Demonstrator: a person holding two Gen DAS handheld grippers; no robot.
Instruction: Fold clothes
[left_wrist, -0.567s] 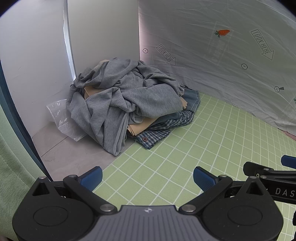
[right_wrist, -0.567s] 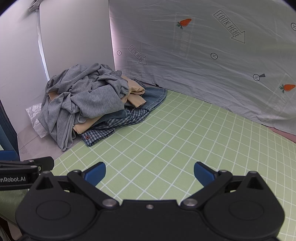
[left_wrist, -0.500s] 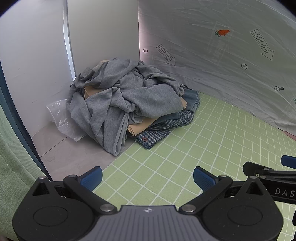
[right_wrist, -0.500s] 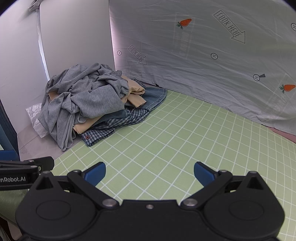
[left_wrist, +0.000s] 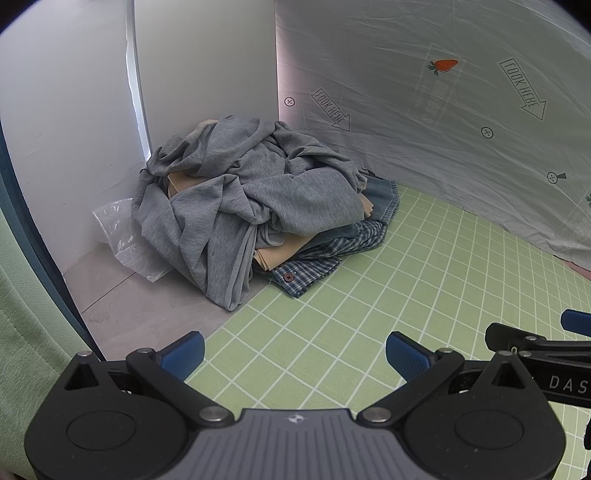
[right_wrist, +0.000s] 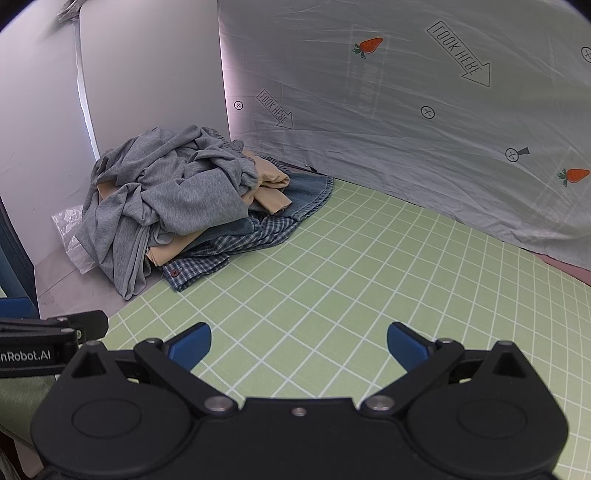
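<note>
A heap of clothes lies at the far left corner of the green grid mat (left_wrist: 424, 295). A crumpled grey garment (left_wrist: 251, 192) is on top, over a tan piece (left_wrist: 273, 254), blue denim (left_wrist: 384, 195) and a blue checked shirt (left_wrist: 314, 266). The heap also shows in the right wrist view (right_wrist: 173, 195). My left gripper (left_wrist: 295, 356) is open and empty, low over the mat's near edge, well short of the heap. My right gripper (right_wrist: 299, 345) is open and empty beside it, over the mat (right_wrist: 369, 277).
A clear plastic bag (left_wrist: 122, 236) lies on the grey floor left of the heap. White wall panels (left_wrist: 74, 129) stand behind and left. A printed grey sheet (left_wrist: 443, 129) hangs along the mat's far edge. A green cloth (left_wrist: 22, 332) shows at the left edge.
</note>
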